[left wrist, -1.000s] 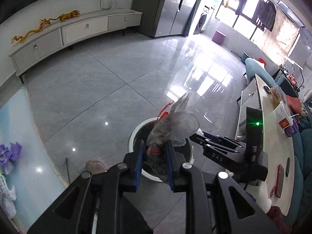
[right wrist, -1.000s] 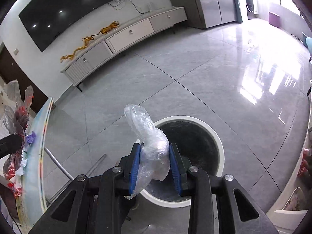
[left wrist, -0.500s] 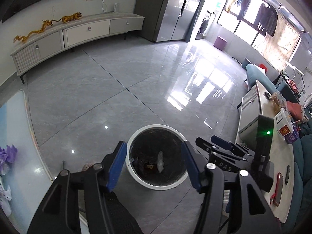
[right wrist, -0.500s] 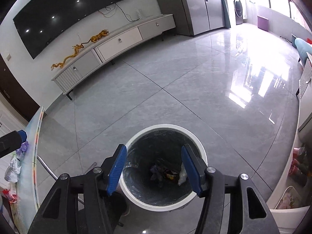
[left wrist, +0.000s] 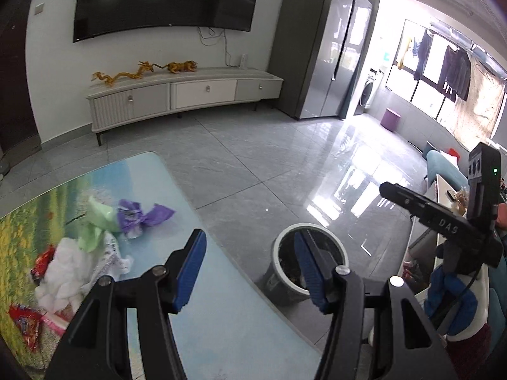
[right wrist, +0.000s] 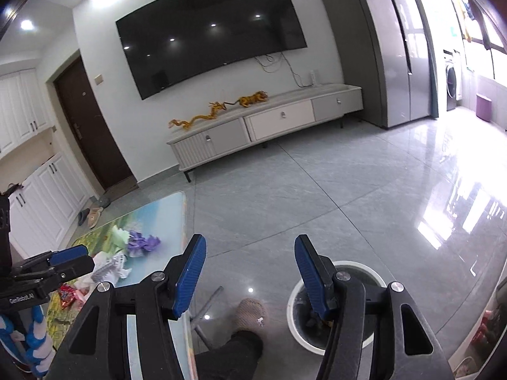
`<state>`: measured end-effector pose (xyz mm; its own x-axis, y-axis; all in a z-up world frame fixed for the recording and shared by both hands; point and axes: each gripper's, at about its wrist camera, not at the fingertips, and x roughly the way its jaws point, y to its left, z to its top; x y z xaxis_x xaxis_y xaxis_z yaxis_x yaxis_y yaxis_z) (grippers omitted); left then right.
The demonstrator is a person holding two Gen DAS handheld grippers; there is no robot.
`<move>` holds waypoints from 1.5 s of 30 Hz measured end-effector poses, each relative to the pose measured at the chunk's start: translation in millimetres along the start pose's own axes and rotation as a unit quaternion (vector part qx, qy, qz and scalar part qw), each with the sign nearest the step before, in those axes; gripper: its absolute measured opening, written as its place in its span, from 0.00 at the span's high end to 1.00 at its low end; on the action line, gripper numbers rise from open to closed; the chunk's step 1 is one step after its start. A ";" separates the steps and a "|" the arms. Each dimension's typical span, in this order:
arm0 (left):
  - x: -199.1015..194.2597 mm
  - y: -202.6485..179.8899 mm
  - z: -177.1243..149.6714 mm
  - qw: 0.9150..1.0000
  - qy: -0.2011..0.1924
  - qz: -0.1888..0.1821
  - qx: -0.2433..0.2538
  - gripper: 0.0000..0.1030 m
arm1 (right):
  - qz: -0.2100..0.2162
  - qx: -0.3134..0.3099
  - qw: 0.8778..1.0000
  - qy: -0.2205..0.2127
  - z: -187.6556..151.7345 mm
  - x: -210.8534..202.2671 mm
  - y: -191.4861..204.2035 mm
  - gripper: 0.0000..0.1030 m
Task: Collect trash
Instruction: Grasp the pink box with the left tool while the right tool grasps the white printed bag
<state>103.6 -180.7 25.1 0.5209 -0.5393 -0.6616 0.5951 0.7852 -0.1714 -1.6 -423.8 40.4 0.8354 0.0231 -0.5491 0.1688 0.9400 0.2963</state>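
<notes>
Bright window glare on floor [left wrist: 358,177]; fisheye-warped edges.

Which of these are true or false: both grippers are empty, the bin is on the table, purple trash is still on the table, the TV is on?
1. Both the left gripper and right gripper are empty. True.
2. The bin stands on the table. False: it stands on the floor beside it.
3. A purple wrapper lies on the table. True.
4. The TV shows a picture. False: its screen is dark.

Both bags dropped into bin [left wrist: 309,262], claws emptied, lifted away
</notes>
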 end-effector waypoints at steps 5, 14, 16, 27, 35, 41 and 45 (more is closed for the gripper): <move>-45.8 70.5 -36.0 0.998 -0.018 0.051 -0.039 0.46 | 0.056 -0.037 0.998 0.005 5.6 0.9 59.7 0.46; -59.3 177.6 -106.8 0.982 0.007 0.136 -0.129 0.45 | 0.133 -0.089 0.985 0.071 -7.9 72.8 154.0 0.46; -52.9 192.1 -118.5 0.979 0.017 0.136 -0.152 0.44 | 0.150 -0.090 0.980 0.096 -11.4 97.9 171.6 0.46; 1.1 233.4 -137.5 0.961 0.069 0.156 -0.218 0.38 | 0.170 -0.123 0.957 0.198 -50.0 214.5 246.6 0.44; 10.3 230.1 -146.8 0.959 0.081 0.171 -0.210 0.54 | 0.177 -0.126 0.943 0.252 -77.8 248.4 249.5 0.59; 0.2 222.7 -155.5 0.962 0.073 0.152 -0.215 0.72 | 0.189 -0.126 0.939 0.258 -89.6 232.2 237.8 0.78; -14.7 216.4 -160.2 0.963 0.060 0.154 -0.212 0.81 | 0.196 -0.125 0.939 0.254 -93.0 212.8 226.5 0.81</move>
<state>126.7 45.9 -119.2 0.5439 -0.2423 -0.8034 0.1076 0.9696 -0.2196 165.7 -174.3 -81.9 0.4390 0.4835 -0.7573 -0.2813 0.8744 0.3953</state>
